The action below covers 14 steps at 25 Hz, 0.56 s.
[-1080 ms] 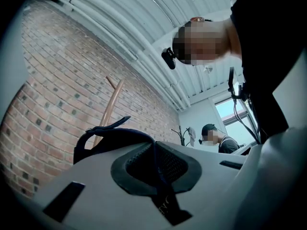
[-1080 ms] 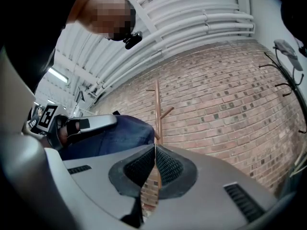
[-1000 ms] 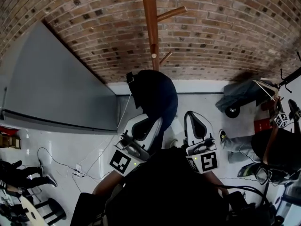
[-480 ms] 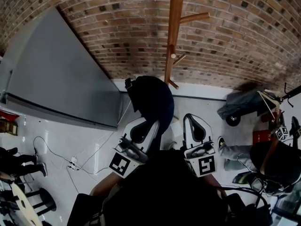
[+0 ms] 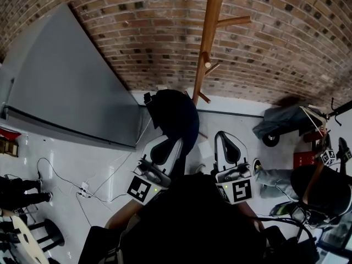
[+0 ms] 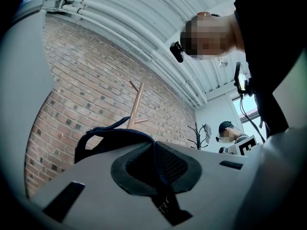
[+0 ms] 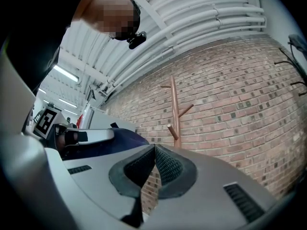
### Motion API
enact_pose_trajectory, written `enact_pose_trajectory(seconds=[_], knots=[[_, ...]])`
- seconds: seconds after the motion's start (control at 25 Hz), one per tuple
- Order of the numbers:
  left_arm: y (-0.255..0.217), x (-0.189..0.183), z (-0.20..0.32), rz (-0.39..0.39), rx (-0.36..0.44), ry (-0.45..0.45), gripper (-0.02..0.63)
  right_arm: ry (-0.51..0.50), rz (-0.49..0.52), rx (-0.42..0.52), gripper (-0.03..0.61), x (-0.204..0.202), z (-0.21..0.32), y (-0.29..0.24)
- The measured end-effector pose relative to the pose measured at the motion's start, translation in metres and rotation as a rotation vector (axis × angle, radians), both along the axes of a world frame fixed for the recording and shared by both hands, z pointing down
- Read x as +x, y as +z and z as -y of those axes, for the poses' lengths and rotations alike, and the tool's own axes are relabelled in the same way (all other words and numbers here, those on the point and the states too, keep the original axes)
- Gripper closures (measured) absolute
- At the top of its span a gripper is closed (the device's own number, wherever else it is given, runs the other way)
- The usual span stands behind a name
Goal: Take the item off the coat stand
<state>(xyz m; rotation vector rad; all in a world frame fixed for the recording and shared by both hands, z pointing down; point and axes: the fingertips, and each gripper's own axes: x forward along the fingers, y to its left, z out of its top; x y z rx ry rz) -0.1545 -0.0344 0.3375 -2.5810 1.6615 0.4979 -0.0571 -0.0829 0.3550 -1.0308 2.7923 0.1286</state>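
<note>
Navy fabric bag (image 5: pixel 175 114), soft and slouchy, hangs from left gripper (image 5: pixel 176 141) just beside wooden coat stand (image 5: pixel 204 54), looks clear of pegs (image 5: pixel 208 66). Jaws pinched tight on woven strap (image 6: pixel 165 205). Right gripper (image 5: pixel 223 134) closed too, nothing in it. Tip: pull bag away slow and level. Pegs are smooth round dowels, but floppy loop handle (image 6: pixel 103 131) could snag. Rough brick wall (image 5: pixel 126 32) behind.

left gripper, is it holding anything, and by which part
The left gripper is shut on the dark bag, clamping what looks like one of its dark straps between the pads. The right gripper is shut and holds nothing.
</note>
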Motion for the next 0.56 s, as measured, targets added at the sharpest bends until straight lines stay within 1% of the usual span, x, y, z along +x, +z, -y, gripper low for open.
enact_pose_trajectory(seconds=[0.08, 0.24, 0.56], knots=[[-0.001, 0.001, 0.000, 0.003, 0.008, -0.001, 0.580, 0.006, -0.007, -0.002, 0.560, 0.001, 0.001, 0.000], [-0.001, 0.010, -0.002, 0.035, 0.023, 0.021, 0.581, 0.018, -0.013, -0.015, 0.560, 0.005, 0.000, 0.002], [-0.005, 0.013, -0.005, 0.029, 0.017, 0.064, 0.580, 0.035, -0.023, -0.003, 0.560, 0.003, 0.004, 0.000]])
